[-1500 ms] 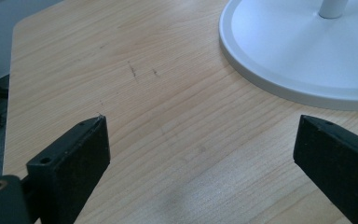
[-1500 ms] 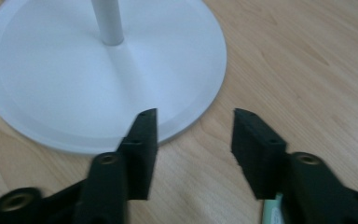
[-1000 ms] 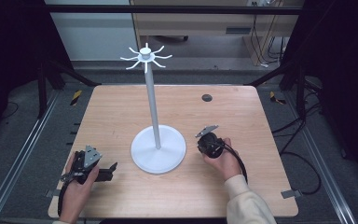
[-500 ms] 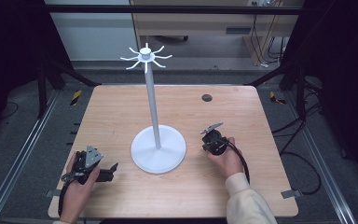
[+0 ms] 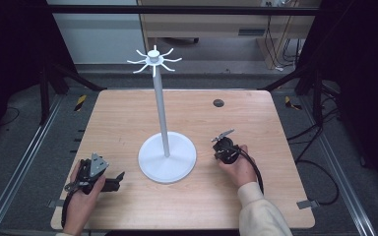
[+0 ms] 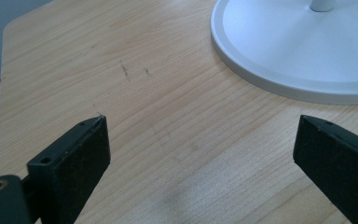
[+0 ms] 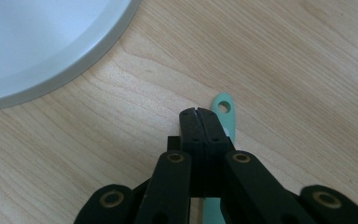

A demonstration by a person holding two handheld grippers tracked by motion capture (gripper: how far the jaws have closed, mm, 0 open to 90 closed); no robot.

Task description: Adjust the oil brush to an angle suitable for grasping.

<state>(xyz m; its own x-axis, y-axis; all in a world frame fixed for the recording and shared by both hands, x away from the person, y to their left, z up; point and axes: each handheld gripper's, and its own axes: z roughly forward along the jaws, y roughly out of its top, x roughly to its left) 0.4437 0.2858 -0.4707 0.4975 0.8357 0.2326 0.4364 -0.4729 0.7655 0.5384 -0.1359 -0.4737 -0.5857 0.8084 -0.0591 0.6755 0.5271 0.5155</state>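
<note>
Right gripper (image 7: pixel 199 112) pressed together, pinching a mint-green tab (image 7: pixel 225 114) just off the surface (image 7: pixel 284 56) beside the white stand's base (image 7: pixel 37 42) — keep the pinch firm, lift straight toward a hook (image 5: pixel 139 69).

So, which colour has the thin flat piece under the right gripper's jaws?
Mint green; the flat piece, with a small hole at its end, shows best in the right gripper view.

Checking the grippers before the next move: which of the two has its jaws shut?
The right gripper: its jaws are pressed together above a mint green tag lying on the table. The left gripper has its jaws wide apart over bare wood.
</note>
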